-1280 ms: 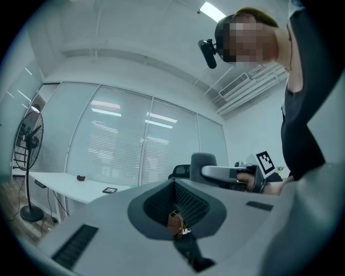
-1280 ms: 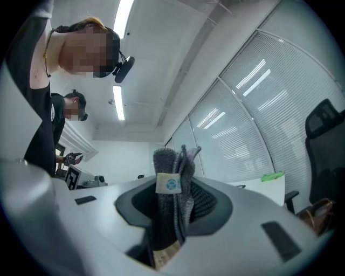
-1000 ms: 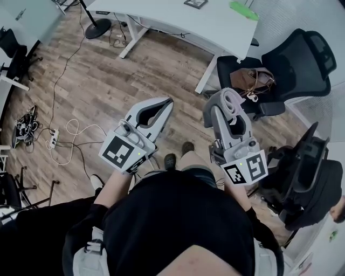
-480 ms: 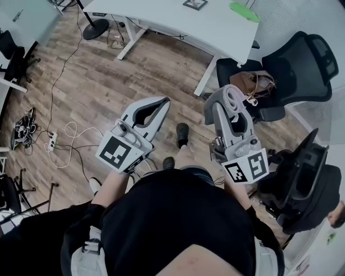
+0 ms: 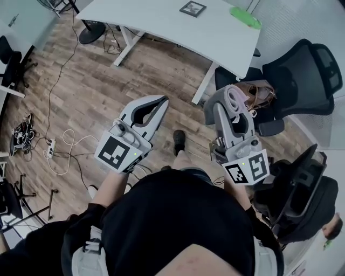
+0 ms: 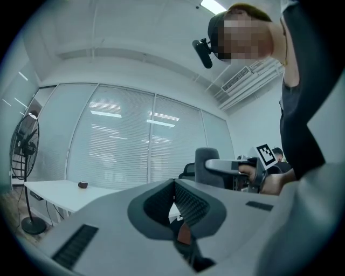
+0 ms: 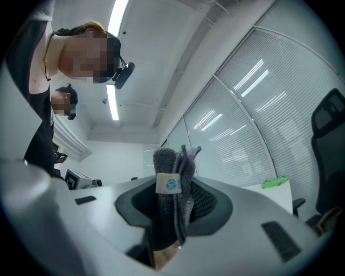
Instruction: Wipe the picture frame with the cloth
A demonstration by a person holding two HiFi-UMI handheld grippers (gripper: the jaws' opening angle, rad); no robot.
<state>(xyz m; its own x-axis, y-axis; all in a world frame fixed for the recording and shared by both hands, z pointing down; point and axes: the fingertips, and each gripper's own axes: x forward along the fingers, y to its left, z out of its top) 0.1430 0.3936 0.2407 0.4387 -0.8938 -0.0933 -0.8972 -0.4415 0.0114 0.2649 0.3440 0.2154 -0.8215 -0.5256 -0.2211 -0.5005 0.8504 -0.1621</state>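
A small dark picture frame [image 5: 193, 8] lies flat on the white desk [image 5: 161, 21] at the top of the head view. My right gripper [image 5: 230, 97] is shut on a folded grey cloth [image 7: 171, 186] with a small label, which sticks out past the jaw tips. My left gripper [image 5: 163, 100] is shut with nothing between its jaws. Both grippers are held at waist height over the wooden floor, well short of the desk. In the left gripper view the right gripper [image 6: 232, 167] shows at the right.
A green object [image 5: 245, 15] lies at the desk's right end. A black office chair [image 5: 291, 75] with a bag [image 5: 253, 89] on its seat stands right of the desk. Another black chair [image 5: 302, 194] is at lower right. Cables and a power strip [image 5: 51, 145] lie on the floor at left.
The person has walked toward the desk, which now sits lower and larger in the head view. Both grippers kept their pose and the cloth stayed in the right one.
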